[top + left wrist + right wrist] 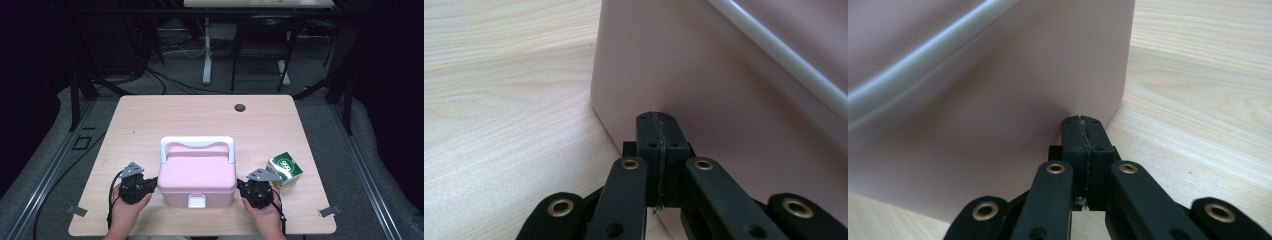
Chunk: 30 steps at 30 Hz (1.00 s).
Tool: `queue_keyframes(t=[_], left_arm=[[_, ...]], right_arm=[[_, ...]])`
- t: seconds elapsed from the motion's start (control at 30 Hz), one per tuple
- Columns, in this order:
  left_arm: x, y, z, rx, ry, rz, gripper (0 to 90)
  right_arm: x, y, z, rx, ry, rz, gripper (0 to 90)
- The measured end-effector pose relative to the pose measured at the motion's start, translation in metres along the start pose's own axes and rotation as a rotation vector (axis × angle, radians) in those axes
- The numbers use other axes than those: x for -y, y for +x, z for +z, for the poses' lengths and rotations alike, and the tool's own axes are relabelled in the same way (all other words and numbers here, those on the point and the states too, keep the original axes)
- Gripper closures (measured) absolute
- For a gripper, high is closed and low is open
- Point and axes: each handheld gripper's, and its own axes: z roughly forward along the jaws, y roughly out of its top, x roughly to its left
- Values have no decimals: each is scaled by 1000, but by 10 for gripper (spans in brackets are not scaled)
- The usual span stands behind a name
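Pink box (197, 175) with a white handle (197, 144) and a white front latch (196, 201), standing near the middle of the tabletop's (200, 115) near edge. Left gripper (154, 184) at the box's left side wall, low down; jaws clenched together with nothing between them, tips against or just short of the wall in the left gripper view (657, 120). Right gripper (240, 186) at the box's right side wall, likewise low; jaws pressed shut and empty, tips meeting the wall near its corner in the right gripper view (1083, 121). A hand holds each gripper from the near edge. Green and white carton (285, 168) toward the right edge, just behind the right gripper. Dark round hole (240, 107) near the far edge.
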Motion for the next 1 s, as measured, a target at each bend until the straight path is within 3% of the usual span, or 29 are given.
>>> queue_keyframes(t=[0.03,0.23,0.57,0.77,0.83,0.87,1.0], left_arm=[[0,0,0,3,4,3,900],[1,-3,0,15,5,9,900],[2,-4,0,16,6,8,900],[0,-2,-2,32,0,11,897],[-1,-1,-4,37,-4,12,887],[-3,1,-9,52,-16,10,841],[-8,3,-16,64,-29,16,754]], right_arm=[[1,3,-2,67,15,-31,900],[3,-2,-3,23,21,-14,900],[4,3,-4,55,24,-37,900],[3,1,-3,44,26,-43,900],[3,0,-4,45,33,-38,893],[0,-3,-8,22,12,-39,853],[-4,-6,-14,12,-5,-37,796]])
